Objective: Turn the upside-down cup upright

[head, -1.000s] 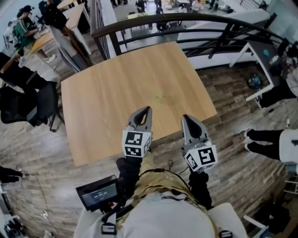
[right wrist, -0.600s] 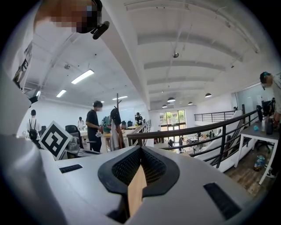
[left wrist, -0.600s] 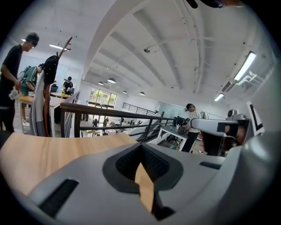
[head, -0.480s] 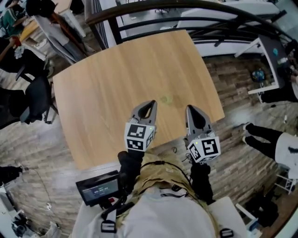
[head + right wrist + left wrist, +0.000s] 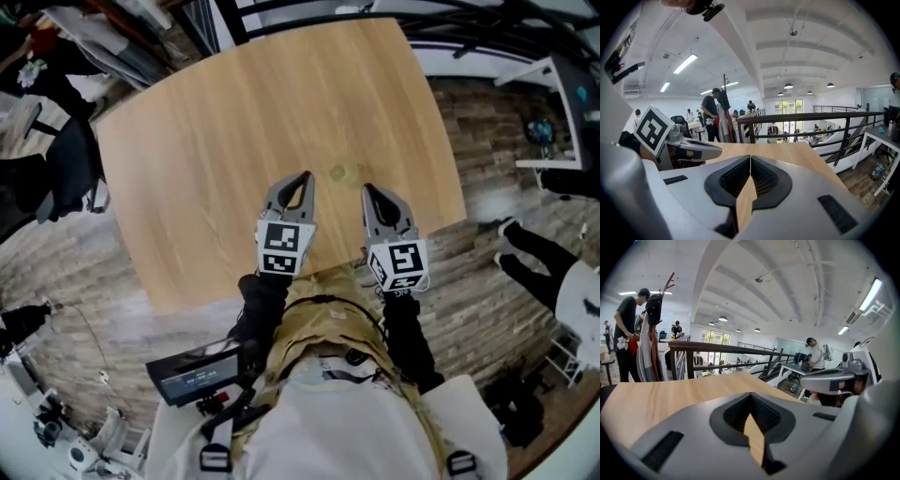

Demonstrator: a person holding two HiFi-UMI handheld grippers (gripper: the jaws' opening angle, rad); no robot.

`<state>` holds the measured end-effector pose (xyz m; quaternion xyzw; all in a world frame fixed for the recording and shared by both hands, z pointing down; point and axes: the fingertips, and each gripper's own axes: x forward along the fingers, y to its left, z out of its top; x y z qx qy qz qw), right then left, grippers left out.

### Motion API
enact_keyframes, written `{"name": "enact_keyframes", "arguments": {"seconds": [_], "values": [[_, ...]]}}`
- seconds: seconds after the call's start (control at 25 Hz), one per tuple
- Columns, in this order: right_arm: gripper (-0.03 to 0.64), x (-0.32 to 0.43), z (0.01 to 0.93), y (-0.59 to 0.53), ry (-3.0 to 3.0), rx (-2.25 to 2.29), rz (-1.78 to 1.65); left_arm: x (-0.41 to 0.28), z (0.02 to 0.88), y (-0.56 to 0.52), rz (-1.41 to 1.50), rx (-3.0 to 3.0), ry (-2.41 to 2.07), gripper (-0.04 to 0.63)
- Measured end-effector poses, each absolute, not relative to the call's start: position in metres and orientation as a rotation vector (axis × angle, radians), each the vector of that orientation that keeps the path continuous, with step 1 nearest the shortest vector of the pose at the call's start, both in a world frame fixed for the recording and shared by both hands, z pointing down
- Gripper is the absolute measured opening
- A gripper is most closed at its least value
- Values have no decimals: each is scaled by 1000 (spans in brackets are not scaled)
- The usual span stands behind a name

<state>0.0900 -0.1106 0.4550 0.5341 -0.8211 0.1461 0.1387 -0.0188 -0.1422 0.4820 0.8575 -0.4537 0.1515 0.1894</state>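
Head view: the only candidate for the cup is a small pale greenish patch (image 5: 337, 173) on the wooden table (image 5: 216, 141), toward the table's near edge. I cannot tell from here whether it is a cup, nor which way up it stands. It lies just ahead of the two gripper tips and between them, and neither tip touches it.

The left gripper (image 5: 306, 176) reaches over the table's near edge, its tip just left of the patch. The right gripper (image 5: 367, 188) lies beside it, tip just below and right of the patch. The two are near each other but apart. Each carries its marker cube (image 5: 281, 248) at the rear, above a dark sleeve (image 5: 258, 309).

Left gripper view: the ribbed pads meet at their tips, and nothing is held between them. Only table wood shows through the narrow wedge behind the tips.

Right gripper view: I read the same here. The pads are pressed together along a thin seam and the grip is empty. The left gripper shows at this view's left, low over the tabletop.

Surroundings: a small screen device (image 5: 192, 378) hangs at the person's left hip, and plank floor (image 5: 487, 197) runs round the table. Beyond the table's far edge stands a dark railing (image 5: 731, 350), with a standing person (image 5: 627, 333) to its left beside a coat stand (image 5: 724, 110).
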Motion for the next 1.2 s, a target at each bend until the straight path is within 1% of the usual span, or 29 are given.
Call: {"name": "enact_keyframes", "arguments": {"seconds": [0.44,0.48,0.52,0.56,0.68,0.72,0.76,0.8,0.88,0.96,1.2], "values": [[26,78,546,-119,-2301,1362,527,-18,560,-132,553,2214,-1287,2],[40,77,552,-121,-2299,1350,535,-18,565,-130,560,2203,-1285,2],[88,77,557,-122,-2297,1337,545,-17,569,-128,567,2193,-1283,2],[122,77,563,-123,-2293,1324,556,-16,573,-125,574,2184,-1280,2],[198,77,584,-125,-2258,1289,582,-19,583,-120,594,2158,-1277,2],[236,77,591,-127,-2244,1280,591,-20,586,-120,600,2153,-1278,2],[292,77,599,-129,-2231,1273,605,-21,589,-121,606,2150,-1279,2],[327,77,606,-131,-2218,1267,618,-22,591,-121,611,2147,-1280,2],[361,79,621,-133,-2183,1250,639,-22,594,-121,620,2141,-1280,2],[376,80,632,-135,-2153,1233,648,-22,596,-120,626,2135,-1281,2],[383,74,654,-142,-2124,1182,639,-27,605,-119,636,2112,-1286,2]]}}
